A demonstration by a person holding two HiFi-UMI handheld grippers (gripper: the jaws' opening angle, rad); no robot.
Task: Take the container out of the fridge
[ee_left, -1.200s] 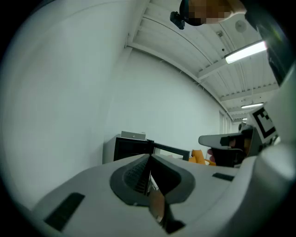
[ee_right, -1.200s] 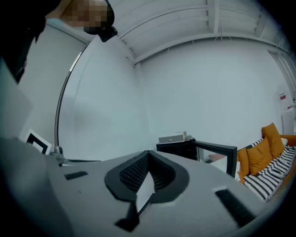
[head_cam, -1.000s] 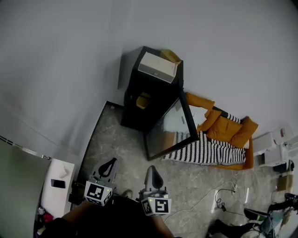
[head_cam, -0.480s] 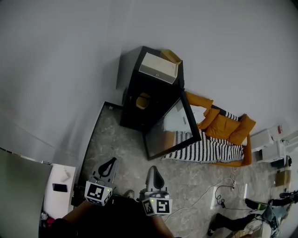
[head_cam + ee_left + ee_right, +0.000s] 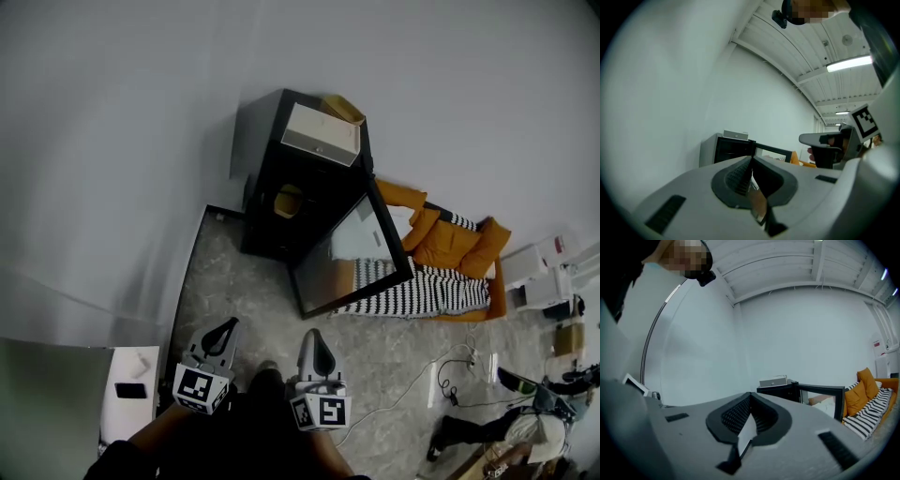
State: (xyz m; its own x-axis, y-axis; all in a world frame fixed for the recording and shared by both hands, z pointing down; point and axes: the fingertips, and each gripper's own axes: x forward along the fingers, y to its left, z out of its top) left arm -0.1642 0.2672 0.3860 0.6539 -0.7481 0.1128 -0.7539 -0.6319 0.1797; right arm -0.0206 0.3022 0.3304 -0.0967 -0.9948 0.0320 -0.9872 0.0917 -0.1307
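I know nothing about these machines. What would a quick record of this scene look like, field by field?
Fridge: black, standing on the floor against the wall
Fridge door: swung open
Inside: a yellowish container on a shelf
On top: a white box
Left claw: shut, empty, well short of the fridge
Right claw: shut, empty, well short of the fridge
Beside the fridge: orange sofa with a striped blanket

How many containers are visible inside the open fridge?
1: a yellowish container in the upper part of the fridge; its dark interior may hide others.
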